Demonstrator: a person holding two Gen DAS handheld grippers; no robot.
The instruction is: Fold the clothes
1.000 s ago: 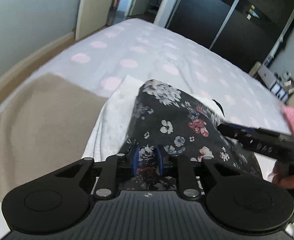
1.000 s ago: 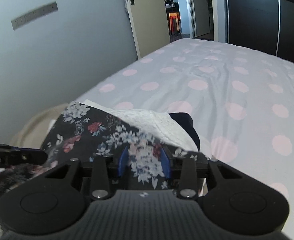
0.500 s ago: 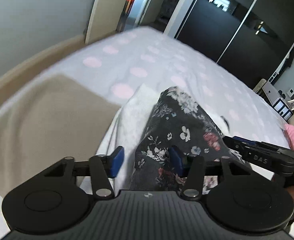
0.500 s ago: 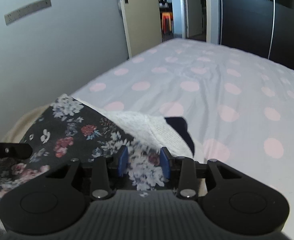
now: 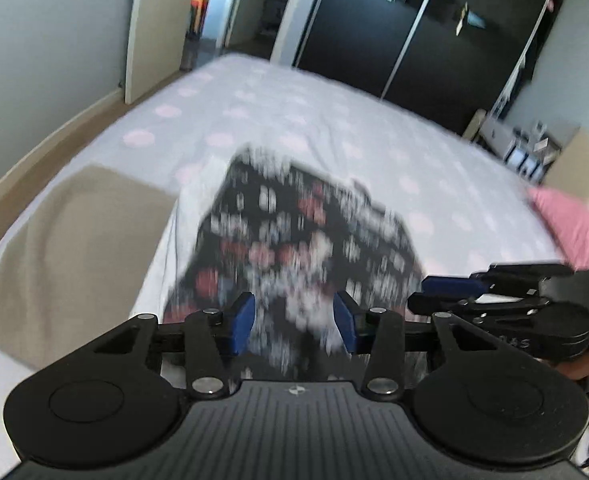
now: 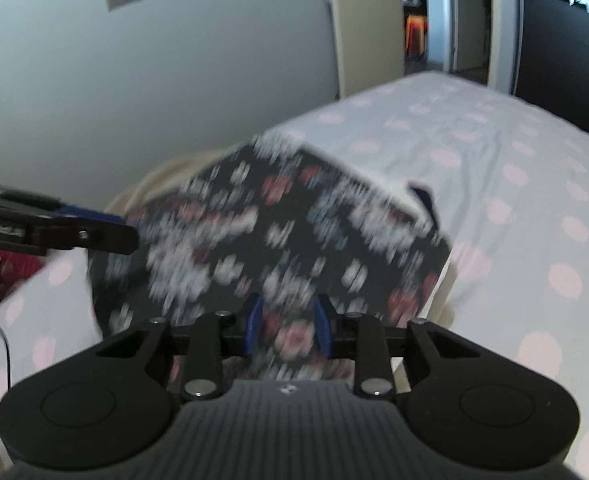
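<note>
The dark floral-print fabric garment lies at twelve o'clock from both closing claws, left claw and right claw each straddling its near edge without clamping.

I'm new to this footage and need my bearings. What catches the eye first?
A dark flowered garment, blurred by motion, fills the middle of both views, lying on a bed with a pink-dotted sheet. It shows between the blue pads of the left gripper and the right gripper, whose jaws are closing.
</note>
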